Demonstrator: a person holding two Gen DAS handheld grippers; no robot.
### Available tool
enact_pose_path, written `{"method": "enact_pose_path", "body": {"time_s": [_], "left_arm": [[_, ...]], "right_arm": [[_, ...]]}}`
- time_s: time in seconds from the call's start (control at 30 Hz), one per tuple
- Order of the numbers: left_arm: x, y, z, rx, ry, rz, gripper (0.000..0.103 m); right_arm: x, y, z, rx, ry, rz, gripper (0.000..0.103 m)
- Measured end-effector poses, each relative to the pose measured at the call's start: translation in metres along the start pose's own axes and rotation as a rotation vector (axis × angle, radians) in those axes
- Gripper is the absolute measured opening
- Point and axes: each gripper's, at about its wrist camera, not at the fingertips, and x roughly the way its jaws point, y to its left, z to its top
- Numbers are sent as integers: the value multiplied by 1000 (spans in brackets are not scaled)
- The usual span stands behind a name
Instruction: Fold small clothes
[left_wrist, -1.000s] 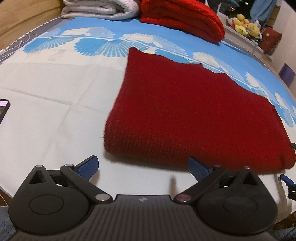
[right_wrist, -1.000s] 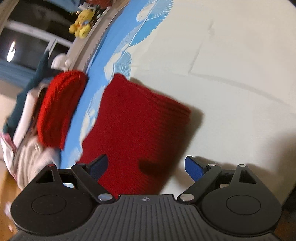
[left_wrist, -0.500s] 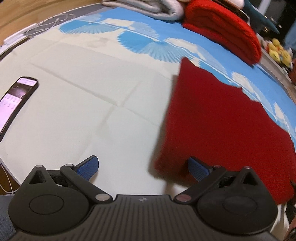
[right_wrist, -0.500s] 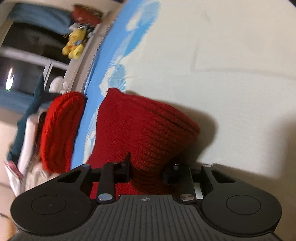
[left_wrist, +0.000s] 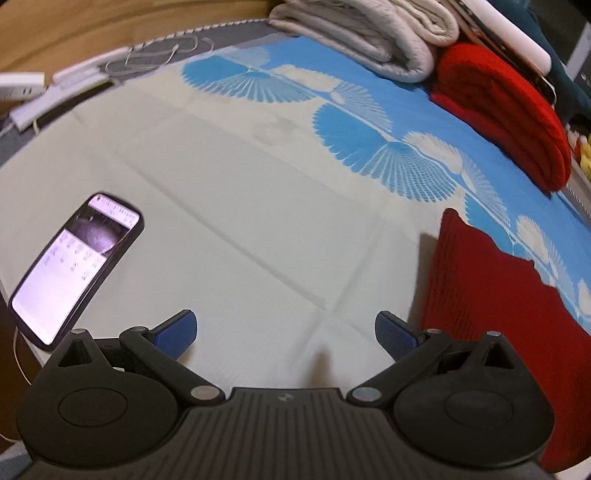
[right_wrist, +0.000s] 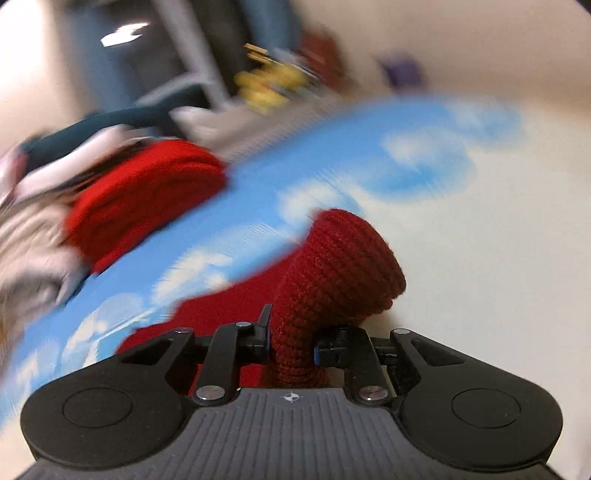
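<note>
Since the earlier frames, right gripper (right_wrist: 291, 345) has just been closing its jaws and now pinches a bunched corner of the dark red knit garment (right_wrist: 332, 266), lifting it off the bed sheet (right_wrist: 480, 258). Left gripper (left_wrist: 286, 330) has swung away, jaws wide and empty over sheet beside a phone (left_wrist: 74, 267); garment lies at its right.
</note>
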Motion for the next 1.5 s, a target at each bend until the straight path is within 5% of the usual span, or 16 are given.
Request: {"method": "enact_pose_path", "body": {"time_s": [0.1, 0.2, 0.33, 0.43, 0.77, 0.9, 1.13, 1.23, 1.37, 1.47, 1.5], "left_arm": [[-2, 8, 1, -9, 7, -8, 103], [-4, 15, 2, -27, 2, -13, 103], [-7, 24, 3, -62, -3, -25, 103], [-8, 23, 2, -54, -3, -27, 103], [-7, 14, -3, -25, 6, -47, 103], [-3, 6, -7, -6, 23, -72, 103], [-12, -34, -20, 100, -3, -170, 103], [-20, -53, -30, 169, -34, -202, 103], [-21, -79, -46, 274, -57, -207, 103], [-11, -97, -60, 358, -36, -179, 103], [-5, -102, -65, 386, -16, -157, 103]], "right_arm": [[-21, 89, -11, -355, -97, 113, 16], [-37, 161, -63, -730, -117, 238, 16], [-53, 201, -161, -1177, -61, 441, 16], [-62, 203, -204, -1314, -50, 494, 16], [-69, 204, -168, -1127, 16, 552, 20], [-65, 198, -177, -1109, 106, 577, 41], [-62, 160, -103, -673, 377, 803, 52], [-69, 118, -56, -526, 252, 719, 52], [-54, 76, -24, -469, 77, 394, 54], [-33, 64, -42, -475, 176, 402, 49], [-21, 67, -60, -527, 287, 425, 40]]}}
